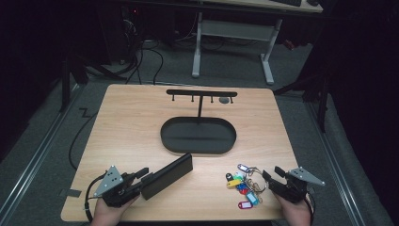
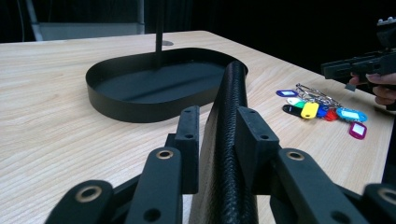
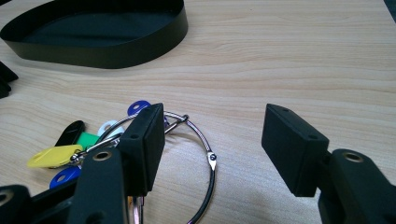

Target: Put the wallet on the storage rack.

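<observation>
The left gripper (image 2: 217, 154) has its fingers (image 2: 189, 140) on either side of a black textured wallet (image 2: 229, 140) that stands on edge. One pad lies against it; beside the other a thin gap shows, so a true grip cannot be told. The wallet stretches away toward the black oval tray (image 2: 140, 100), whose thin post (image 2: 159, 32) rises from it. The right gripper (image 3: 212, 149) has its fingers (image 3: 289, 144) spread wide and empty above a metal key ring (image 3: 205, 154) carrying coloured tags (image 3: 53, 156). Everything rests on the wooden table (image 1: 127, 122), wallet near the left front, keys near the right front.
</observation>
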`<state>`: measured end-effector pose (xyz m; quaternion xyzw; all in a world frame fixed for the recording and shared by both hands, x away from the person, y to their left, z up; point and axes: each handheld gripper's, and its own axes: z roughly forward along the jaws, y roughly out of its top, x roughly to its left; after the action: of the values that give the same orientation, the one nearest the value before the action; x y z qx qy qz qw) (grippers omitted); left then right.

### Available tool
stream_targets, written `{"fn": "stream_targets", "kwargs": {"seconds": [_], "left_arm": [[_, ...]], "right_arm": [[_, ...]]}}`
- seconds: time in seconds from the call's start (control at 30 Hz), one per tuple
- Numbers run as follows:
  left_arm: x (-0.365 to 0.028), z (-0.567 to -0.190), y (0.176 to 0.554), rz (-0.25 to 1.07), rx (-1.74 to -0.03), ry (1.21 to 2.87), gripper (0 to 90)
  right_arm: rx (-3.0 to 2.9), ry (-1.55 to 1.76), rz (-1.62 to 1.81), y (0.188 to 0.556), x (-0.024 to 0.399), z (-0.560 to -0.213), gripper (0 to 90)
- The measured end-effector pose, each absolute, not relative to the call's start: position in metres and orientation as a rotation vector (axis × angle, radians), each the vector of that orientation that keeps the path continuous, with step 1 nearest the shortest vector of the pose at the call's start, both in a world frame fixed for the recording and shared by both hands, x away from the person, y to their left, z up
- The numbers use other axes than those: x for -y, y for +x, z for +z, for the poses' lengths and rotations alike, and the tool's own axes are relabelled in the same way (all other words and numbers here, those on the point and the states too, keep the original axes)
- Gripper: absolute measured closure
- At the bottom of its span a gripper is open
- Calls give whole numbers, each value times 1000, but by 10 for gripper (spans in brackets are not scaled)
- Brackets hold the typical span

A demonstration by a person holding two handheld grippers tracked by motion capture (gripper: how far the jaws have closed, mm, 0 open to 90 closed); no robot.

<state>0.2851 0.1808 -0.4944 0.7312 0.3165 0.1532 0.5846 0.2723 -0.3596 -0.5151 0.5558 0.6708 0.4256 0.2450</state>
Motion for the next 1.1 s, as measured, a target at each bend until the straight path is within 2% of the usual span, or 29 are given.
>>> {"fn": "stream_targets", "kwargs": {"seconds": [0.23, 0.4, 0.57, 0.73, 1.1], "left_arm": [[-179, -493, 284, 357, -723, 1708, 678], [-176, -494, 284, 356, -700, 1736, 552], [-170, -499, 282, 432, -682, 1815, 445], [-171, -504, 280, 428, -686, 1862, 453], [-177, -510, 278, 408, -656, 1881, 637]], "right_arm": [[-1830, 1518, 1163, 272, 360, -515, 399], [-1830, 1519, 1162, 272, 360, -515, 399], [-1832, 1517, 1163, 273, 359, -516, 399], [-1833, 1509, 1173, 274, 359, -515, 398], [-1840, 1496, 1165, 278, 358, -516, 398]]}}
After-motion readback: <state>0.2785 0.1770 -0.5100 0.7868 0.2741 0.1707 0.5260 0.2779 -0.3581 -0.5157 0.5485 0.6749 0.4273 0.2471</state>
